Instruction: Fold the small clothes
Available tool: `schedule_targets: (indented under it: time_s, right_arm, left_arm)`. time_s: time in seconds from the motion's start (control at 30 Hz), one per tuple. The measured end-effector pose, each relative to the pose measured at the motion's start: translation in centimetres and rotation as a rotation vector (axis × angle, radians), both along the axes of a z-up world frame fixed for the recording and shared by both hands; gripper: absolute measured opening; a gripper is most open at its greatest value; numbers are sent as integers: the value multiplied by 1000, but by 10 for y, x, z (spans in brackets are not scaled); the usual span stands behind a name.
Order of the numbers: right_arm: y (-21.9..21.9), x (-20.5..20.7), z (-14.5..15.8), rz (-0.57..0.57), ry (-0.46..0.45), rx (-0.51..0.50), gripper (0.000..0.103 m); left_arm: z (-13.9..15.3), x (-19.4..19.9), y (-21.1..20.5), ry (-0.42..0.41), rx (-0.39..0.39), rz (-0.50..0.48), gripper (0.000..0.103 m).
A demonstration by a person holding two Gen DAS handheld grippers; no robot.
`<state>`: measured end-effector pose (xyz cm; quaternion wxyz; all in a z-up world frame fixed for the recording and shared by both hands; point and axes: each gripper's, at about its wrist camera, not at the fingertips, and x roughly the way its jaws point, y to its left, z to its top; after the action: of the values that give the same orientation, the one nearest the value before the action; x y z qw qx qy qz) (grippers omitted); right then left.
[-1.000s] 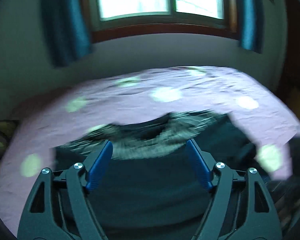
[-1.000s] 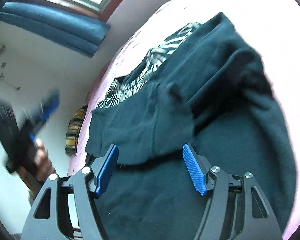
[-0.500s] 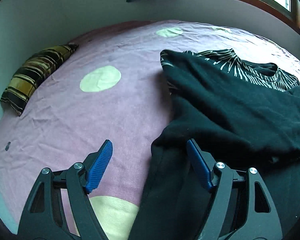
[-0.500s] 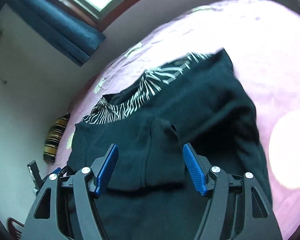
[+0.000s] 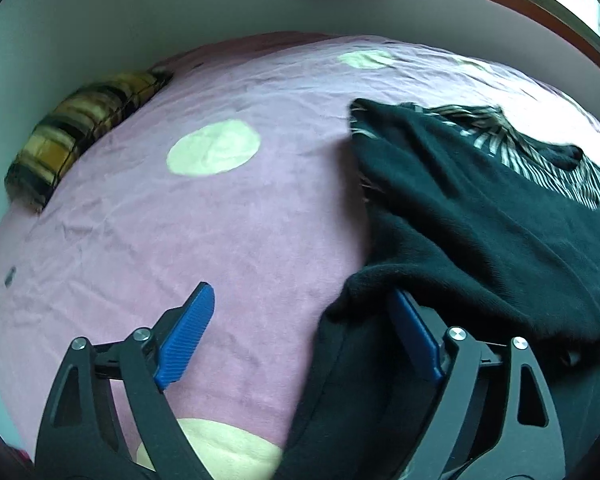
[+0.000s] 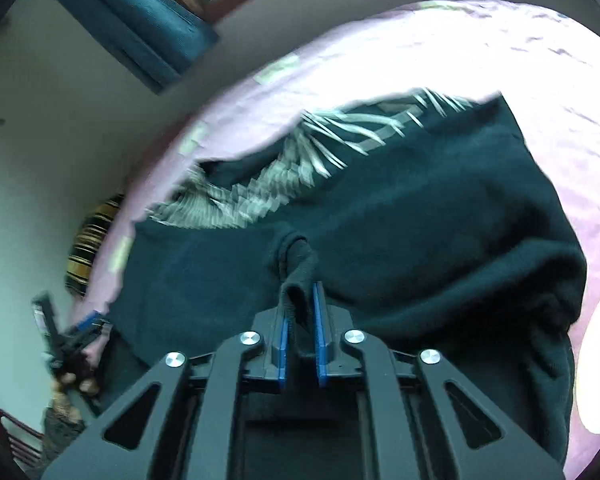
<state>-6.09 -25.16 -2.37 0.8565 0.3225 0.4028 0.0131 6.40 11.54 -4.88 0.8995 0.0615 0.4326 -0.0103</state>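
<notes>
The dark sweater [image 6: 420, 220] lies spread on the bed [image 5: 228, 220], near the middle, and part of it is already turned over on itself. Under its far edge a striped top [image 5: 540, 156] peeks out, black with thin pale lines.

The right gripper [image 6: 300, 320] has its blue fingers [image 6: 320, 332] pressed close together on a small bunch of the sweater, near a thick seam. The cloth stands up in a little pinch between them. The left gripper [image 5: 304, 336] has its fingers wide apart. One blue finger [image 5: 186, 336] sits over the bare pink sheet and the other finger [image 5: 416, 336] is tucked at the sweater's left edge, with dark cloth lying over its tip. It holds nothing yet.

It looks like the step is getting hold of the sweater for the next fold. The left fingers probably need to close on that edge. Then both hands could lift and lay the cloth over evenly.

The sweater looks thick, soft and a bit fuzzy, so it may sag and bunch when lifted. The sheet is pink and soft-looking, with small wrinkles and pale round dots [image 5: 214, 146]. A yellow and brown checked pillow [image 5: 80, 140] sits by the wall.
</notes>
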Motion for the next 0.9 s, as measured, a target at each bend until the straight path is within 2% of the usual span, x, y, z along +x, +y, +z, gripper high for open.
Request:
schedule_targets:
  time_s: [0.13,0.2,0.27,0.33,0.43,0.57,0.67,0.83,0.9]
  right_arm:
    - [9,-5,48,49,-173,56,9]
    - [5,-10,61,39,-227,36,9]
    - [-10,-15,49,2,-186,31,9]
    - [-30,-15,6,-49,-45,81,8]
    - [-36,-14,-43,-70,78,123,8]
    - [-34,-16,-38,-74,44,101,8]
    - [-32,-19,-39,-64,49,83,8]
    - [-34,-18,-48,-71,43,120,8]
    - [-35,-20,-48,-71,38,113,8]
  left_arm:
    - [-5,4,18,27,-69,67,88]
    - [-6,4,21,30,-78,86,88]
    - [-7,3,24,30,-92,97,89]
    - [-8,3,25,32,-102,89,89]
    - [-10,3,24,33,-90,88,91]
    - [-10,5,27,47,-115,88,92]
    - [-7,1,30,58,-158,44,91]
    - [22,-10,45,21,-323,-102,91]
    - [33,-2,50,-2,-357,-136,91]
